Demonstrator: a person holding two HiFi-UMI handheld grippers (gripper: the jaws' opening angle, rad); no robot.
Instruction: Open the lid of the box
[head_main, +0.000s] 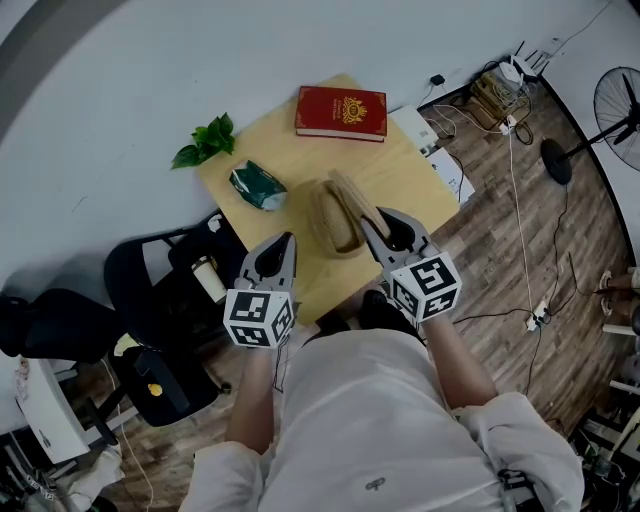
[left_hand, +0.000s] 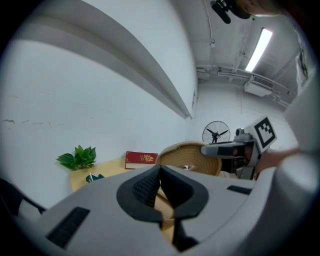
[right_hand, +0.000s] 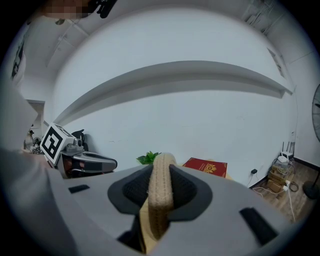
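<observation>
My white shirt (head_main: 390, 420) fills the bottom of the head view. Both grippers reach past it over the table (head_main: 300, 150).

Left corner of table: leafy plant (head_main: 207, 142). Just inside it, along the left edge, a crumpled green packet (head_main: 258, 187).

Left gripper (head_main: 287, 242): jaws pressed together, nothing between them. It hangs over the table's near edge, just beside the box. As far as I can tell it is not touching it.

Woven box (head_main: 332, 228): sits toward the near corner of the table. The lid (right_hand: 161, 185) is already off level, tipped up on edge over the box's right side (its underside faces my left gripper's camera). I cannot tell whether it is hinged.

Red book (head_main: 341, 111): flat at the far corner, well apart from the box.

Right gripper (head_main: 370, 218): pinching the lid's woven rim, a pad on either face.

Step in hand, my reading: mid-lift, with the lid raised but not clear of the box. The next move calls for a firm pinch and a swing or carry up and off to the right. The box looks light and may drag along, so the left gripper may need to press on its wall to steady it.
</observation>
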